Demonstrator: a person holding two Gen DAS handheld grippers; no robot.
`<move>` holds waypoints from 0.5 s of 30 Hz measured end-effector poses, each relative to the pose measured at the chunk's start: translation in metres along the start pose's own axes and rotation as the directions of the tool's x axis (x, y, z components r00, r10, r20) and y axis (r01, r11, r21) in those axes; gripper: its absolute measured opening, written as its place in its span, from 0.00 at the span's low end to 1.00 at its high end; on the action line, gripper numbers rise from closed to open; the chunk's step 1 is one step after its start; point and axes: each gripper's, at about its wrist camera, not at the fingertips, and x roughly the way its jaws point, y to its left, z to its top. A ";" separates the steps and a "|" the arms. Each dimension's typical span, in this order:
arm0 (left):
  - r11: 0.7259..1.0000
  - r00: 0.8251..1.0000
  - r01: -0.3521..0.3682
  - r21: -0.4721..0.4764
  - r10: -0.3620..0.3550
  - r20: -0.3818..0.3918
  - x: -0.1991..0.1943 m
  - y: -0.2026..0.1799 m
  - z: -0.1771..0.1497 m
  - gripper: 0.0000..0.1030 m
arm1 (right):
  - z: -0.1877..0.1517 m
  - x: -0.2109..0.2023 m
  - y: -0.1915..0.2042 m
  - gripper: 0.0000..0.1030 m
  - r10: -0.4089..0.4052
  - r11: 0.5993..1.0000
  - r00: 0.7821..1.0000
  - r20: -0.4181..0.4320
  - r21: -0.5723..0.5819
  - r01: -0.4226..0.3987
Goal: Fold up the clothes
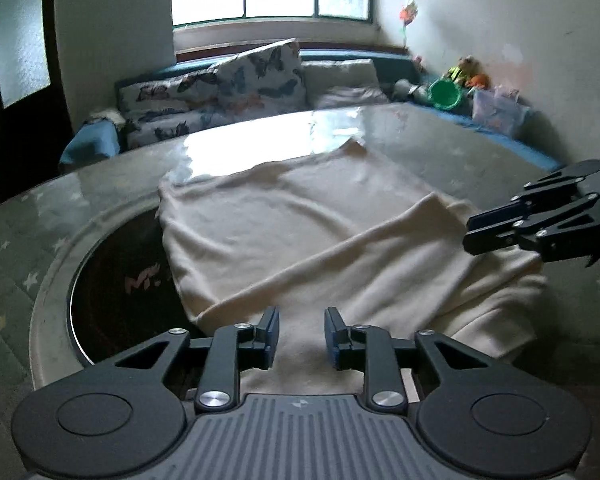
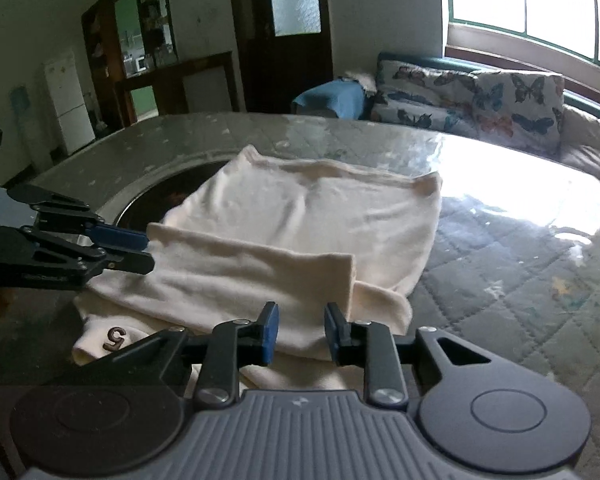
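Observation:
A cream garment (image 1: 300, 236) lies partly folded on the glass-topped table (image 1: 440, 136), one side folded over across its near half. It also shows in the right wrist view (image 2: 300, 232), with a small brown "5" mark (image 2: 115, 338) at its near left corner. My left gripper (image 1: 302, 334) is open and empty, just above the garment's near edge. It shows from the side in the right wrist view (image 2: 146, 250), at the fold's left corner. My right gripper (image 2: 302, 334) is open and empty over the garment's near edge. It shows in the left wrist view (image 1: 472, 230) at the right.
A dark round inset (image 1: 116, 280) lies in the table under the garment's left part. A sofa with butterfly cushions (image 1: 228, 84) and toys (image 1: 446, 94) runs behind the table under the window. Doors and a white fridge (image 2: 70, 100) stand in the background.

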 end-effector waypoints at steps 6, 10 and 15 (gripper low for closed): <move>0.998 0.999 0.037 0.046 -0.037 0.005 -0.007 -0.015 -0.002 0.36 | -0.009 -0.002 -0.015 0.32 -0.038 0.996 0.999 -0.023 0.082 0.040; 0.997 0.999 0.041 0.060 -0.041 0.006 -0.006 -0.019 0.000 0.36 | -0.013 -0.001 -0.012 0.09 -0.011 0.997 0.999 -0.038 0.082 0.014; 0.996 0.999 0.046 0.072 -0.047 0.013 -0.009 -0.017 0.005 0.39 | -0.008 -0.020 -0.009 0.04 0.004 0.996 1.000 -0.016 0.086 -0.003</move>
